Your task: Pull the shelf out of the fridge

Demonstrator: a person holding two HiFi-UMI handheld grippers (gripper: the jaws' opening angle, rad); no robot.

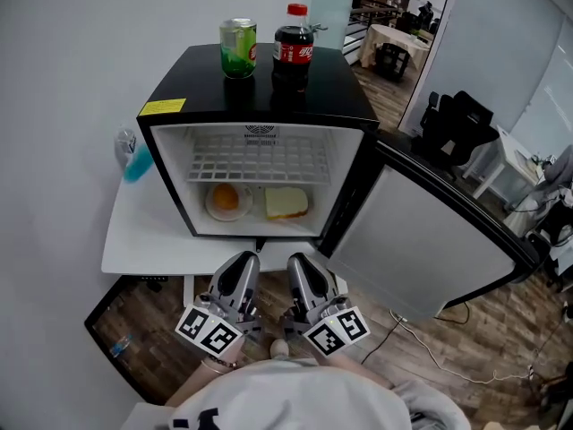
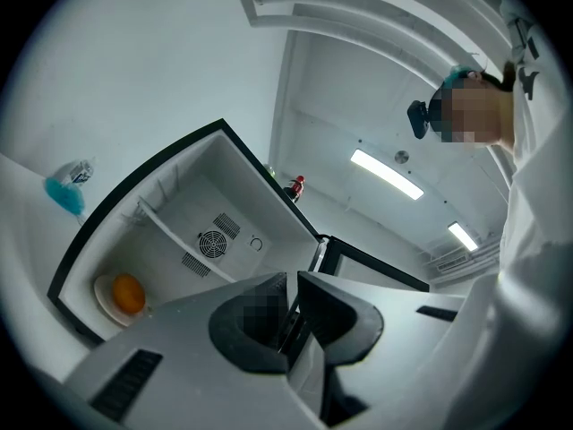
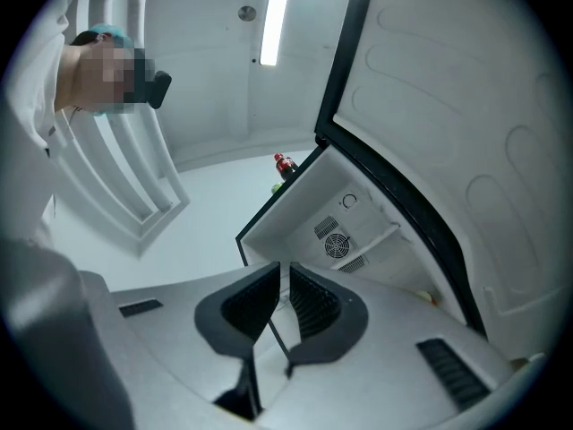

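A white wire shelf (image 1: pixel 260 161) sits inside the open black mini fridge (image 1: pixel 260 79), above a round orange (image 1: pixel 226 199) and pale bread slice (image 1: pixel 286 202). At 6 o'clock, the left hand-held gripper (image 1: pixel 243 261) and right hand-held gripper (image 1: pixel 300 262) hover clenched and empty, apart from it.

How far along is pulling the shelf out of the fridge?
Done: the fridge door stands open. In hand: nothing; the left gripper and right gripper are shut, empty, and hang short of the opening. Left: the wire shelf sits fully inside, untouched.
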